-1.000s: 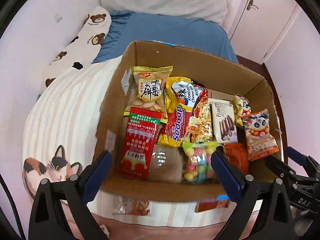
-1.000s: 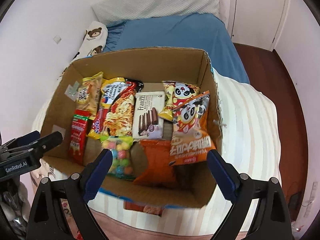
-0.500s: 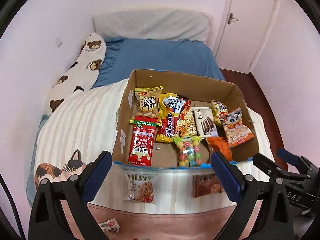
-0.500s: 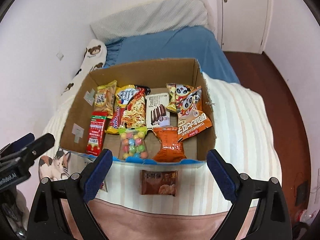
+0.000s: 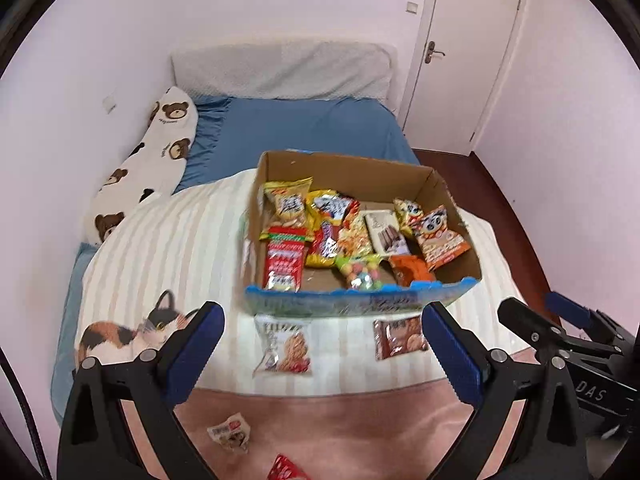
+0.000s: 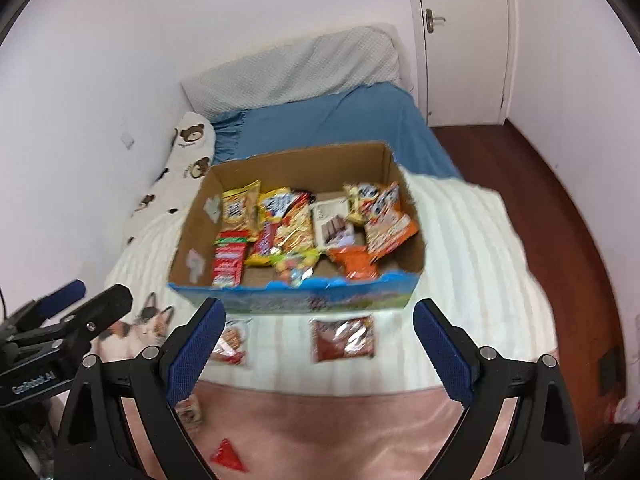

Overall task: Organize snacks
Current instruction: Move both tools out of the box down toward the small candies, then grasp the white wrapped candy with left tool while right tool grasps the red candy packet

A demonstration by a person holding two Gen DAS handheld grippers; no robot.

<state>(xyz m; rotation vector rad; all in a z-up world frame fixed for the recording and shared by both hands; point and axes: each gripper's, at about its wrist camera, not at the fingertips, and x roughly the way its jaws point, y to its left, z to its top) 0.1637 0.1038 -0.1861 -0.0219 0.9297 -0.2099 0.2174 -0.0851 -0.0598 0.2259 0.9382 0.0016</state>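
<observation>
While both your left gripper (image 5: 322, 344) and right gripper (image 6: 318, 340) hang wide apart and empty, the cookie pack (image 5: 285, 347) and brown pack (image 6: 344, 339) lie at six o'clock of the box (image 5: 360, 304): light, crinkly, slippery, probably crushable, so pinch a sealed edge.

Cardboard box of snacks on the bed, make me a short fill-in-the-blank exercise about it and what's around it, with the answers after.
1. The cardboard box sits on a ____ with a blue sheet.
2. The brown packet lies ____ the box, on the striped blanket.
3. The left gripper fingers are spread ____, holding nothing.
4. The long pillow by the wall is printed with ____.

Missing words: bed; outside; open; bears
</observation>
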